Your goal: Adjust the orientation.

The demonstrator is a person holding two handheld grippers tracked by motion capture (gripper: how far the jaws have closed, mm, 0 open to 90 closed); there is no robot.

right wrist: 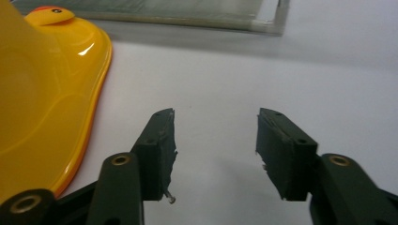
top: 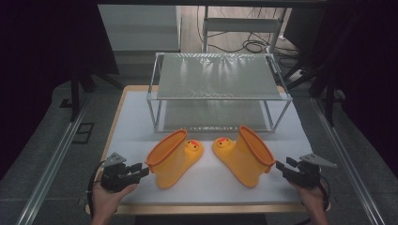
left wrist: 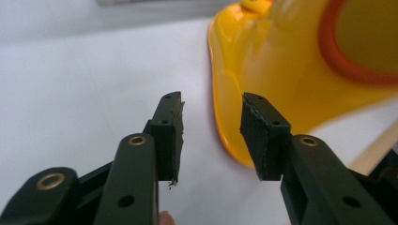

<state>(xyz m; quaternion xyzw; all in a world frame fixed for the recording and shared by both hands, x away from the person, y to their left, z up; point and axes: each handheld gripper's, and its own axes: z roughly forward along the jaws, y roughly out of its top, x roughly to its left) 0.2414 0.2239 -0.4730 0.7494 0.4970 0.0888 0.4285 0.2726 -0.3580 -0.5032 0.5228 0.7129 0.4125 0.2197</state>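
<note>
Two yellow rubber boots with orange rims and duck faces lie tipped on a white table top, toes turned toward each other. My left gripper sits just left of the left boot, close to its orange rim. In the left gripper view this gripper is open, with the boot's sole just beyond its tips and nothing between the jaws. My right gripper sits just right of the right boot. It is open over bare table, with that boot off to its left.
A two-tier metal-frame rack with mesh shelves stands at the back of the table, right behind the boots. Its lower corner shows in the right gripper view. The table's wooden edge runs close in front of both hands.
</note>
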